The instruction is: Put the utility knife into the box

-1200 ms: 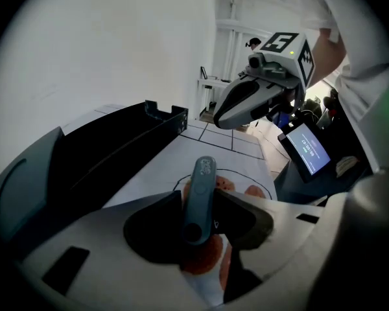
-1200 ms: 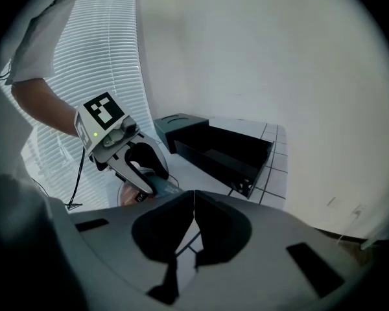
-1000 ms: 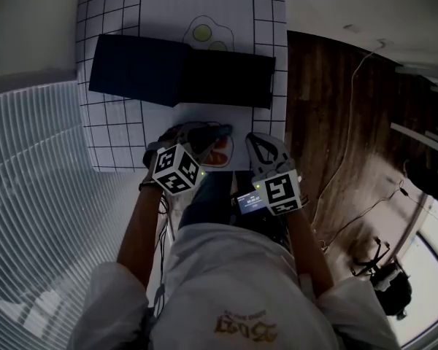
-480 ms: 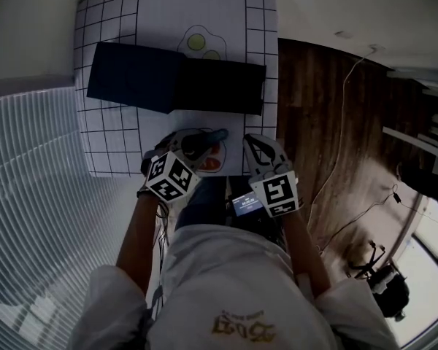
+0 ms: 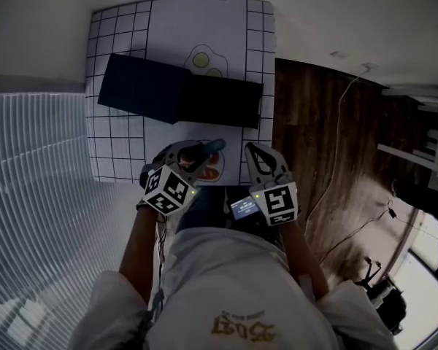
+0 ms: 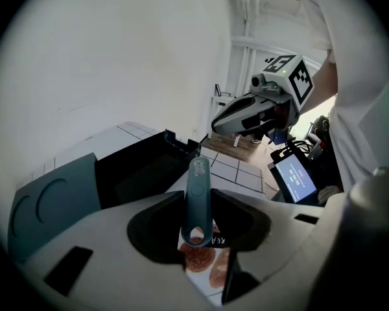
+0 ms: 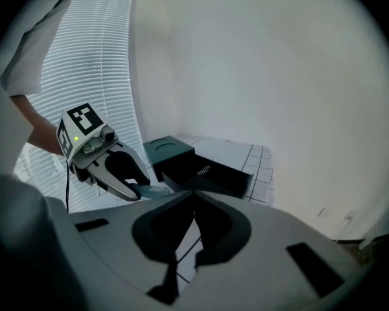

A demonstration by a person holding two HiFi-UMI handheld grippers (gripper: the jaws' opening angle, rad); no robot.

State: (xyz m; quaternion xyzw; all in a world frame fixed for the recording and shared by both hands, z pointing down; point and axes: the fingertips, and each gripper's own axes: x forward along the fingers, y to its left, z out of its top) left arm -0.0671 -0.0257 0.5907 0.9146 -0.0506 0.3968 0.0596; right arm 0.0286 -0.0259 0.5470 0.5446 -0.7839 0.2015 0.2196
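A teal utility knife (image 6: pixel 198 196) is clamped lengthwise between the jaws of my left gripper (image 6: pixel 198 206), its tip pointing toward the box. In the head view the left gripper (image 5: pixel 195 157) hovers over the near edge of the mat with the knife (image 5: pixel 212 146) sticking out to the right. The dark box (image 5: pixel 223 102) lies open farther back, its bluish lid (image 5: pixel 142 87) folded out to the left. The box (image 6: pixel 142 167) shows just beyond the knife. My right gripper (image 5: pixel 252 152) is beside the left, shut and empty, with its jaw tips touching (image 7: pixel 194 196).
A white mat (image 5: pixel 175 28) with a black grid and printed food pictures covers the small table. Dark wooden floor (image 5: pixel 314 122) with cables lies to the right, ribbed blinds (image 5: pixel 36 166) to the left. A small lit screen (image 5: pixel 244 207) sits near the person's waist.
Both grippers have risen a little above the mat's near edge. The knife has stayed in the left gripper, and the right gripper has stayed shut.
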